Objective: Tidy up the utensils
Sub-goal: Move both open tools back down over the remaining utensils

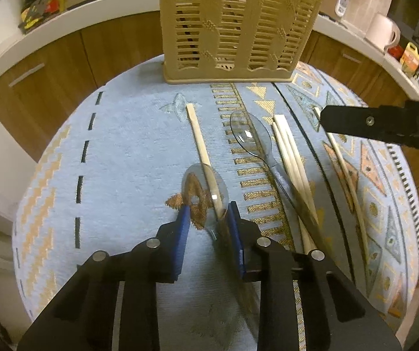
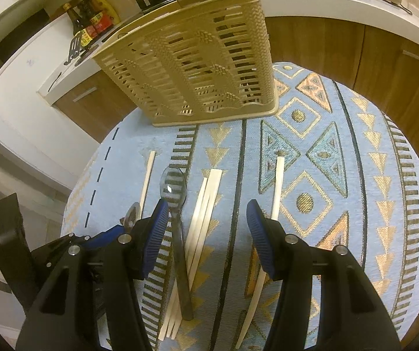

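Note:
On the blue patterned tablecloth point(image 1: 127, 146) my left gripper point(image 1: 208, 209) hangs low over a clear plastic spoon point(image 1: 197, 187) with a wooden chopstick point(image 1: 199, 137) lying across its bowl. Spoon neck and chopstick end sit against the right pad; the left pad stands apart, so the jaws are open. My right gripper point(image 2: 208, 213) is open above a bundle of chopsticks point(image 2: 206, 201), beside a second clear spoon point(image 2: 173, 187). One more chopstick point(image 2: 278, 187) lies by its right finger. A beige slotted utensil basket point(image 2: 197, 67) stands upright at the table's far side.
The round table's edge point(image 1: 34, 193) curves close on the left. Behind it run wooden cabinets point(image 1: 63, 67) under a white counter holding sauce bottles point(image 2: 92, 20) and a white jug point(image 1: 382, 29). My right gripper's black finger point(image 1: 370, 122) reaches into the left wrist view.

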`<action>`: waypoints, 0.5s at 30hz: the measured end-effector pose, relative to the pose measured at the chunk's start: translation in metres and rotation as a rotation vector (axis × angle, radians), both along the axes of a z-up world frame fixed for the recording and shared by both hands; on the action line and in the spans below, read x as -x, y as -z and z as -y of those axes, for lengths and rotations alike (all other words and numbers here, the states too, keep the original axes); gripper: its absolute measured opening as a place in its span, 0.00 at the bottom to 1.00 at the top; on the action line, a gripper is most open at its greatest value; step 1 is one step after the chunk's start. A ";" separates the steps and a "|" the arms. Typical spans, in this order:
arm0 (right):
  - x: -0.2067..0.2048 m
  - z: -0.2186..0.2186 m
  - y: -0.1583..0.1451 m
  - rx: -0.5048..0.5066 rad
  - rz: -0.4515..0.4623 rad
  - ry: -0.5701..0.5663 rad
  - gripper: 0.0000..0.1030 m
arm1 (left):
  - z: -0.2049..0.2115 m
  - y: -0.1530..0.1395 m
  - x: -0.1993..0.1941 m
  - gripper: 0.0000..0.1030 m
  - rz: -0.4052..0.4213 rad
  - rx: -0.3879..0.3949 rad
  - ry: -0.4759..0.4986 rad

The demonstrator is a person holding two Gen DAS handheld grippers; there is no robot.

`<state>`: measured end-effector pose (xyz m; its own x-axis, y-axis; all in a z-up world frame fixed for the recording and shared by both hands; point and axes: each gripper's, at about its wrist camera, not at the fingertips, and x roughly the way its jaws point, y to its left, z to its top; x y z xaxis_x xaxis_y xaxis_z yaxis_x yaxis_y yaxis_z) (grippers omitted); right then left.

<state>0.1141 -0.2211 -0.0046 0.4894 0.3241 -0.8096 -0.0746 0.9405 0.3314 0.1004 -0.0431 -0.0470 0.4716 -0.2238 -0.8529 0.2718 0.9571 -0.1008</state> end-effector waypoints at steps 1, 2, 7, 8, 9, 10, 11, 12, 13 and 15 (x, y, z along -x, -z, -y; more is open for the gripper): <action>0.000 0.000 0.000 -0.001 0.000 -0.001 0.51 | -0.005 -0.001 0.001 0.22 -0.006 0.033 0.001; -0.001 -0.001 0.000 -0.001 -0.001 -0.003 0.51 | -0.009 -0.001 0.000 0.21 -0.011 0.059 0.001; -0.005 -0.008 0.004 0.003 -0.012 -0.015 0.51 | -0.037 0.000 -0.002 0.16 -0.051 0.230 0.001; -0.005 -0.010 0.006 0.003 -0.015 -0.017 0.51 | -0.043 0.000 -0.003 0.16 -0.059 0.257 -0.003; -0.006 -0.013 0.007 0.002 -0.019 -0.022 0.51 | -0.046 0.001 -0.003 0.15 -0.062 0.268 -0.006; -0.007 -0.015 0.008 0.002 -0.021 -0.027 0.51 | -0.051 0.001 -0.004 0.15 -0.063 0.276 -0.006; -0.007 -0.018 0.008 0.004 -0.023 -0.032 0.51 | -0.053 0.001 -0.003 0.15 -0.062 0.283 -0.004; -0.008 -0.020 0.009 0.007 -0.024 -0.035 0.51 | -0.057 0.000 -0.002 0.15 -0.060 0.288 -0.006; -0.009 -0.023 0.010 0.009 -0.025 -0.039 0.51 | -0.059 -0.001 -0.002 0.15 -0.058 0.287 -0.008; -0.011 -0.027 0.011 0.014 -0.030 -0.047 0.51 | -0.066 0.000 -0.002 0.14 -0.057 0.262 -0.024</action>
<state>0.1253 -0.1942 -0.0153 0.4496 0.3345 -0.8282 -0.1092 0.9409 0.3207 0.1020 0.0226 -0.0467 0.4326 -0.4299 -0.7925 0.2362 0.9023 -0.3606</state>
